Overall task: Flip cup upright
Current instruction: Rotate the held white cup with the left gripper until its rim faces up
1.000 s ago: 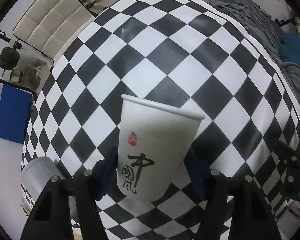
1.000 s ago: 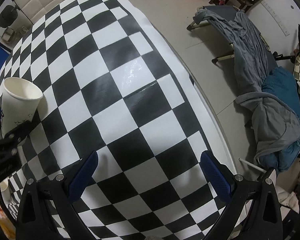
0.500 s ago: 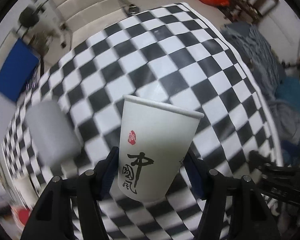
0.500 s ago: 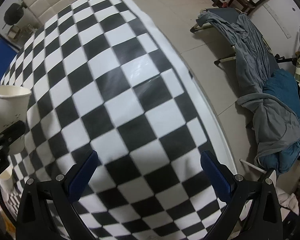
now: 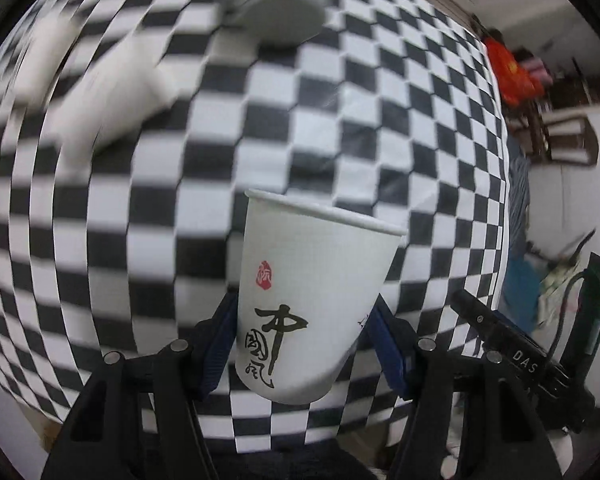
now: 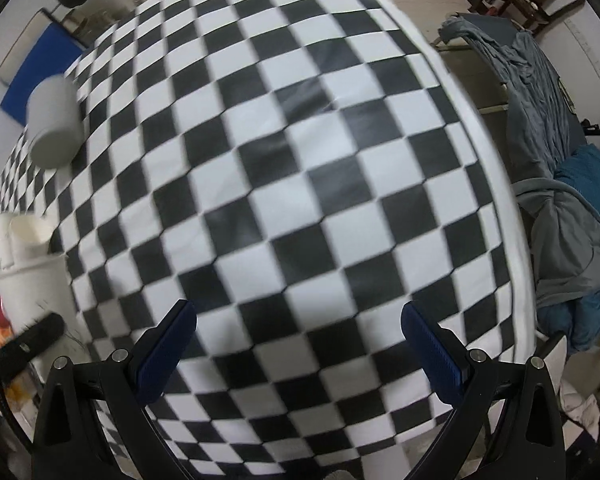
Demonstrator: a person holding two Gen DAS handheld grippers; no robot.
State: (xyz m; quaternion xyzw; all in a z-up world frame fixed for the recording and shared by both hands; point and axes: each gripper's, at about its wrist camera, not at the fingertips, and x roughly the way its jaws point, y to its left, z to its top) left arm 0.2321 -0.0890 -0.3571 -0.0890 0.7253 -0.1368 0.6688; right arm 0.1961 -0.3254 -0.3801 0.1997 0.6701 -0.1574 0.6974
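A white paper cup (image 5: pixel 312 300) with black calligraphy and a red seal is held rim-up, slightly tilted, between the blue pads of my left gripper (image 5: pixel 304 344), above the near edge of the black-and-white checkered table (image 5: pixel 340 120). The gripper is shut on the cup's lower half. My right gripper (image 6: pixel 298 344) is open and empty above the near part of the table (image 6: pixel 300 160). The right gripper's body shows at the lower right of the left wrist view (image 5: pixel 512 356).
A grey cylinder (image 5: pixel 280 4) lies on the table's far side; it also shows in the right wrist view (image 6: pixel 54 124). Blurred white cups (image 5: pixel 104 100) lie at the left, also in the right wrist view (image 6: pixel 24 236). Grey and blue cloth (image 6: pixel 572 184) lies beyond the table's right edge.
My left gripper has swung round with the cup, so the grey cylinder and white cups have come into its view. The right gripper has pulled back and up a little.
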